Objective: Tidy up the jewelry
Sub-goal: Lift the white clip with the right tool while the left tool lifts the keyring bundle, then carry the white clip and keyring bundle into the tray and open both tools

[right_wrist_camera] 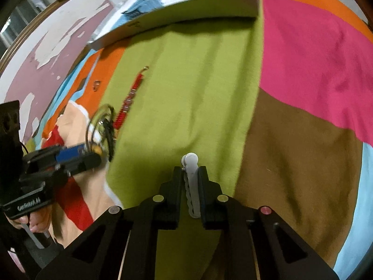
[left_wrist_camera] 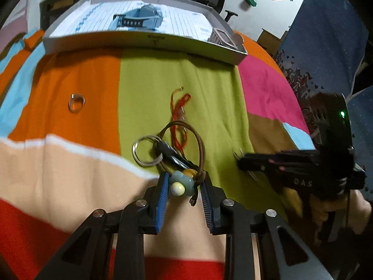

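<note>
A patchwork cloth of orange, green, pink, brown and blue panels covers the surface. The left claw is clenched on a keychain charm, a pale blue flower bead with a cream centre, tied to a brown cord loop and a silver key ring that trail forward over the green panel. Just beyond them lies a red beaded bracelet. A small clear ring sits apart on the orange panel. The right claw grips a pale grey hair clip above the green panel. At the far edge rests a shallow grey box lid.
</note>
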`<state>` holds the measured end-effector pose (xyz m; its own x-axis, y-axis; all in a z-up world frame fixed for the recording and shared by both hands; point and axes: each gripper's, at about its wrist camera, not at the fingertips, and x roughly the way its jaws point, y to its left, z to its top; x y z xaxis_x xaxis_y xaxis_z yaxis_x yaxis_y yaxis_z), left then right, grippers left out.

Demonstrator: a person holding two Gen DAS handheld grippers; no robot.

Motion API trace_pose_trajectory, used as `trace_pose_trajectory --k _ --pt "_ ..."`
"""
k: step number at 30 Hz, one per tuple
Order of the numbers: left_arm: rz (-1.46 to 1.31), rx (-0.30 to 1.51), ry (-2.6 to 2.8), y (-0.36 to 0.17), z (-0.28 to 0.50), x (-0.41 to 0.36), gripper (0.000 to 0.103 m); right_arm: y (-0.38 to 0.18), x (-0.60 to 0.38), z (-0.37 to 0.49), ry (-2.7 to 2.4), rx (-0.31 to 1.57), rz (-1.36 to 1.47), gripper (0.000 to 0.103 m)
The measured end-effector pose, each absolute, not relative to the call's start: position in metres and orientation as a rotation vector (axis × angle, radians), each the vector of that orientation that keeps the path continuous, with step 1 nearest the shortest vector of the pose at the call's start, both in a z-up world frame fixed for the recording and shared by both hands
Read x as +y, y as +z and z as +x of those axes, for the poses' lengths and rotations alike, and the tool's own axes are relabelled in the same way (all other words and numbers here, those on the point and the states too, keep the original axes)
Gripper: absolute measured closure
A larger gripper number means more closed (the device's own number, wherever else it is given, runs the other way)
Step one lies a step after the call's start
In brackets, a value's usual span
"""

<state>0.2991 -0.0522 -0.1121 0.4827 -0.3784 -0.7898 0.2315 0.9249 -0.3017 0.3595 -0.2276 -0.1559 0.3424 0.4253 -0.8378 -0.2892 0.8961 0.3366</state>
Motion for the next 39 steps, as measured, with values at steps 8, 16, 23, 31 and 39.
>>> trace_pose_trajectory --k 8,16,23,31,39 --pt "-0.266 1.011 -0.469 -0.09 0.281 -0.052 0.078 -0.131 -0.238 0.357 0.485 1.024 0.157 0.091" --pt "-0.298 0.93 -0.519 -0.068 0.279 -0.056 0.078 -0.101 -0.26 0.352 0.463 0.87 0.159 0.091" --pt "-0.247 0.795 -0.419 -0.043 0.301 -0.05 0.078 -0.056 -0.258 0.354 0.415 0.651 0.157 0.091" --pt "-0.289 0.616 -0.278 0.0 0.362 -0.003 0.078 -0.029 -0.229 0.414 0.388 0.51 0.194 0.091" --pt "-0.275 0.589 -0.187 -0.02 0.426 0.035 0.078 -0.034 -0.181 0.458 0.401 0.511 0.108 0.091"
